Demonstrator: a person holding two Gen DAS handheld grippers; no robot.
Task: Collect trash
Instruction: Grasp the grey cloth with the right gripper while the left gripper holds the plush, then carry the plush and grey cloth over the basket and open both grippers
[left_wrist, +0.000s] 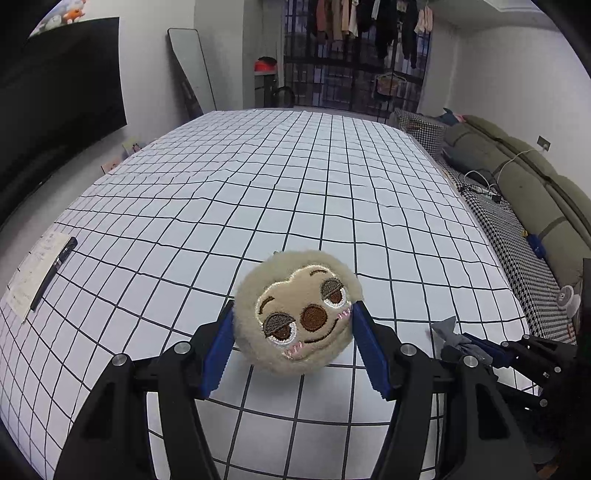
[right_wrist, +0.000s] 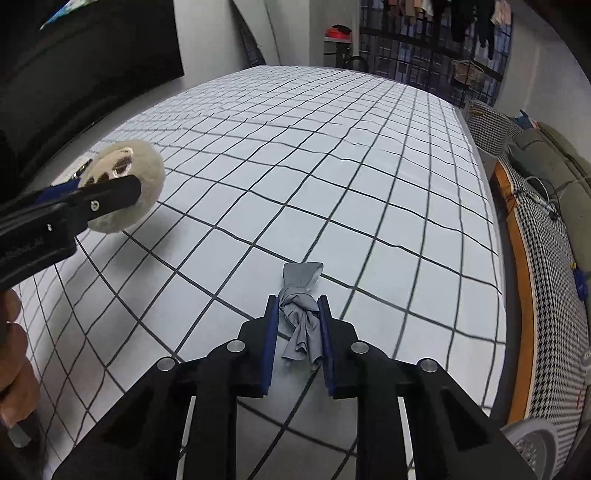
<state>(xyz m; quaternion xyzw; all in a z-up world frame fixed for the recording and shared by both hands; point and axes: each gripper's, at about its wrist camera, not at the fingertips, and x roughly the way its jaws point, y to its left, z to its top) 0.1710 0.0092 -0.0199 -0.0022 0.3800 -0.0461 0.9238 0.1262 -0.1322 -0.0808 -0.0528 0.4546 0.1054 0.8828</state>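
White grid-checked tablecloth (left_wrist: 295, 177) covers the table. Above it, the left gripper (left_wrist: 293, 325) clamps a round beige plush sloth face (left_wrist: 297, 314). Beside it, the right gripper (right_wrist: 298, 325) pinches a knotted grey rag (right_wrist: 301, 314).

Plush head (left_wrist: 297, 314) sits between left tongs (left_wrist: 293, 345), lower centre of frame, above table (left_wrist: 258, 177). Knotted cloth (right_wrist: 301, 317) between right tongs (right_wrist: 298, 341), lower centre. Pen (left_wrist: 54, 271) on paper (left_wrist: 27, 273), table's left edge. Sofa (left_wrist: 524, 177) right of table.
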